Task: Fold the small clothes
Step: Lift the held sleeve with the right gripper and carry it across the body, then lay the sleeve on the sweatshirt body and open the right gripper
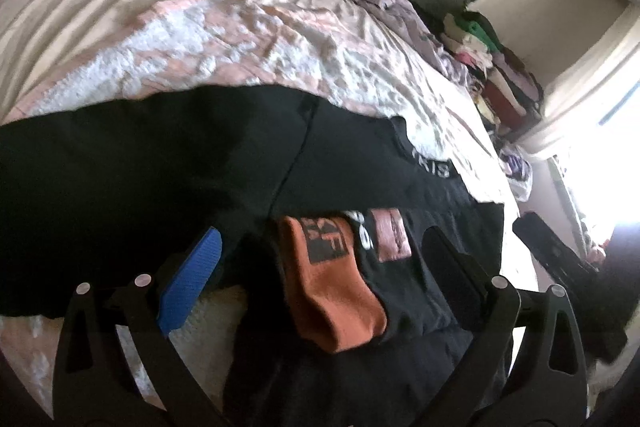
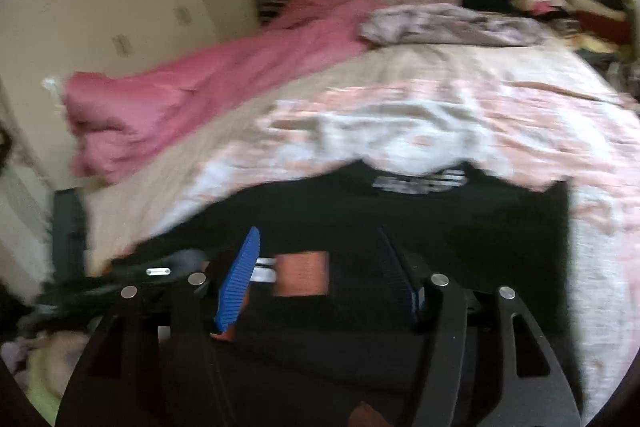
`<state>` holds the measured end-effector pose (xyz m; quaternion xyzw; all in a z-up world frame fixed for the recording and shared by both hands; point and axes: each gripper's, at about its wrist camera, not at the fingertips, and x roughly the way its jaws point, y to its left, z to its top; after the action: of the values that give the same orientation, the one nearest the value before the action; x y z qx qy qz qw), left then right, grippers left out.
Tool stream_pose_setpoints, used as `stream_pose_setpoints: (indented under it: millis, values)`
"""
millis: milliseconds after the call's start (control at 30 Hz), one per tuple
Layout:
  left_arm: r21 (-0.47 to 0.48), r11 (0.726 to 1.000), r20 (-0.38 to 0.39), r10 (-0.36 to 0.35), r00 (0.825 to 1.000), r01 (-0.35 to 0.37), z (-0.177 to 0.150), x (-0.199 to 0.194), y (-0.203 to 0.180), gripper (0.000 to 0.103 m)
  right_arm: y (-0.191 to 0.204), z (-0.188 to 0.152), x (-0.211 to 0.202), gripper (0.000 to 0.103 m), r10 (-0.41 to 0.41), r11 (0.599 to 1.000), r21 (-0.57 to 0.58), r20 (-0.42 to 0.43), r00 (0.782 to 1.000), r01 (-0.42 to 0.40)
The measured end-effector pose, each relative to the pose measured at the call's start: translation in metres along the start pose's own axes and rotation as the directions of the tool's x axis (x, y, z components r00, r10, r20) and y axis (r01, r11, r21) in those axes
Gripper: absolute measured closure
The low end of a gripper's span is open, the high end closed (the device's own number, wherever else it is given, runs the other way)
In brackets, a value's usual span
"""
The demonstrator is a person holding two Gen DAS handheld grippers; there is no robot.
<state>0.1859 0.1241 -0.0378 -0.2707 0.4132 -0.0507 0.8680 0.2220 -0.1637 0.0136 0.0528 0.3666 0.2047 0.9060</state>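
Orange knit sock (image 1: 334, 287) with a dark printed patch lies flat on a black garment (image 1: 160, 187) spread across the bed, between the left gripper's (image 1: 320, 267) wide-open fingers, apparently untouched. The right gripper (image 2: 318, 275) also stands open, gripping nothing, above an orange patch on the black cloth. To fold well, pinch one sock end squarely and lay it over the other. Count: one orange sock, one black garment, two grippers.
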Motion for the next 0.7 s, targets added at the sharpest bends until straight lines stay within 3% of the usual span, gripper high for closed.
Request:
stream_pose_setpoints:
  millis: [100,200,267,367,433,633,700]
  values:
    - [0.028,0.999,-0.020,0.016,1.000,-0.015,-0.005,0.005,-0.003,0.019,-0.043,0.000,0.001,0.043,-0.111,0.990,0.084,-0.015,0.994,0.112]
    - [0.037,0.999,-0.049,0.026,0.998,-0.024,-0.009,0.013,-0.006,0.030,-0.100,-0.003,0.000,0.042,-0.239,0.951,0.191,-0.040,0.970,0.243]
    - [0.067,0.996,-0.042,0.063,0.997,-0.061,-0.014,0.017,-0.012,0.030,-0.122,-0.008,0.001,0.039,-0.263,0.935,0.229,-0.064,0.963,0.271]
    - [0.095,0.989,-0.014,0.112,0.994,-0.110,-0.017,0.018,-0.019,0.035,-0.140,-0.016,0.010,0.037,-0.259,0.930,0.239,-0.109,0.960,0.278]
    - [0.117,0.980,0.014,0.157,0.987,-0.158,-0.019,0.018,-0.023,0.048,-0.143,-0.017,0.015,0.037,-0.243,0.934,0.239,-0.117,0.963,0.264]
    - [0.125,0.971,0.070,0.194,0.978,-0.202,-0.022,0.005,-0.022,0.071,-0.144,-0.022,0.036,0.037,-0.187,0.937,0.265,-0.163,0.969,0.226]
    - [0.119,0.975,0.096,0.175,0.980,-0.186,-0.023,-0.004,-0.022,0.073,-0.143,-0.023,0.040,0.047,-0.169,0.943,0.259,-0.172,0.970,0.210]
